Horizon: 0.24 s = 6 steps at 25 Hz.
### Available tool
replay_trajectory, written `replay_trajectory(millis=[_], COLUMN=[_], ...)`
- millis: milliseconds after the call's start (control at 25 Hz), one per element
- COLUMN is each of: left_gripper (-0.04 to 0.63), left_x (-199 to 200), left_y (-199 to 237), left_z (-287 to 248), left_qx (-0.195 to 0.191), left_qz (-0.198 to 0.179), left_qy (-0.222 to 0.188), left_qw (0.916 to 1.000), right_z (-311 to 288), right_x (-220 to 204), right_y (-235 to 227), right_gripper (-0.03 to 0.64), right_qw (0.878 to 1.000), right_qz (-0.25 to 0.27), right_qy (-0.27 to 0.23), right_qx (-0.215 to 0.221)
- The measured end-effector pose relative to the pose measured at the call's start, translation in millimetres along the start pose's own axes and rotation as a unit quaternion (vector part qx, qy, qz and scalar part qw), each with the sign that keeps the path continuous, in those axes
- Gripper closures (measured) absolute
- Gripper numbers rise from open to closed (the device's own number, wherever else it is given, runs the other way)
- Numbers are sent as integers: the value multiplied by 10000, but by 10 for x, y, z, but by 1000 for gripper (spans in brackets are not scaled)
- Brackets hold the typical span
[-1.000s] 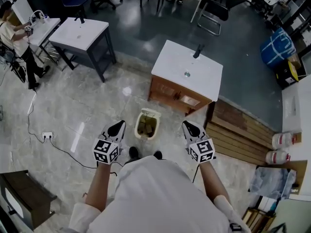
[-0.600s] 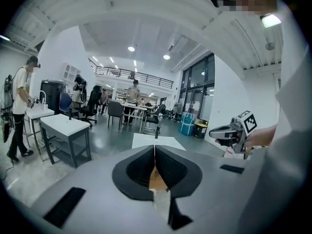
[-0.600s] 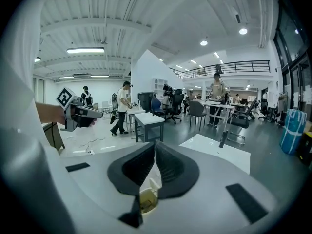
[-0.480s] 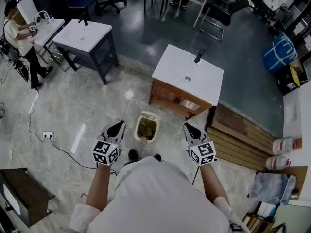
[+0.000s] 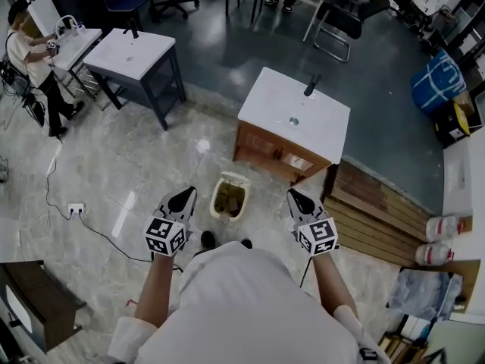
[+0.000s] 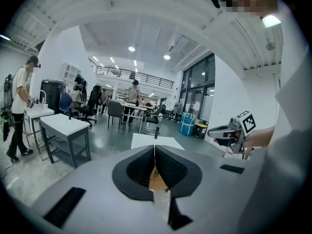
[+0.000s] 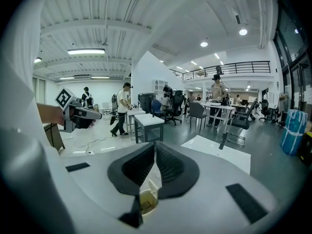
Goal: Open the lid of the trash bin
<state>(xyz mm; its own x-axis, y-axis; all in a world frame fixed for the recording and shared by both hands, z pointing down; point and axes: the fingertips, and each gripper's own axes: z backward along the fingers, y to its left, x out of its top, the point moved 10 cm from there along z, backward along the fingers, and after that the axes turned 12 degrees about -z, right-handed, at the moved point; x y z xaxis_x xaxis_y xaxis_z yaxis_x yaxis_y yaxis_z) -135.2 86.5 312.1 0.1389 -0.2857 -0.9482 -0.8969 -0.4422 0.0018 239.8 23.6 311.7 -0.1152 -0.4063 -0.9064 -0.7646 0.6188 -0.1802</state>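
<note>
A small cream trash bin (image 5: 229,197) stands on the marble floor just ahead of the person's shoes. Its brownish inside shows from above, and the lid looks tipped up at the far edge. My left gripper (image 5: 182,196) hangs to the bin's left, jaws shut and empty, well above the floor. My right gripper (image 5: 292,196) hangs to the bin's right, also shut on nothing. In the right gripper view the bin's rim (image 7: 146,201) shows below the closed jaws (image 7: 155,145). The left gripper view has its jaws (image 6: 154,147) closed too.
A white-topped wooden cabinet (image 5: 292,120) with a faucet stands right behind the bin. Wooden planks (image 5: 371,203) lie to the right. A grey table (image 5: 129,55) is far left, with a person (image 5: 30,59) beyond. A power strip and cable (image 5: 74,211) lie on the floor at left.
The head view has shifted slightly. Both grippers stay shut, in nearly the same places beside the bin.
</note>
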Motion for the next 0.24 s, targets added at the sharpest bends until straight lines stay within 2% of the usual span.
replay_trajectory(millis=[240], left_gripper=[577], left_x=[-40], left_y=[12], left_z=[-18], left_qx=[4], left_qz=[42], left_qy=[20], left_qw=[10000], right_z=[-34], right_x=[0], right_y=[-17], right_gripper=[580], right_qw=[10000], right_qz=[3], right_qy=[0], right_qx=[10])
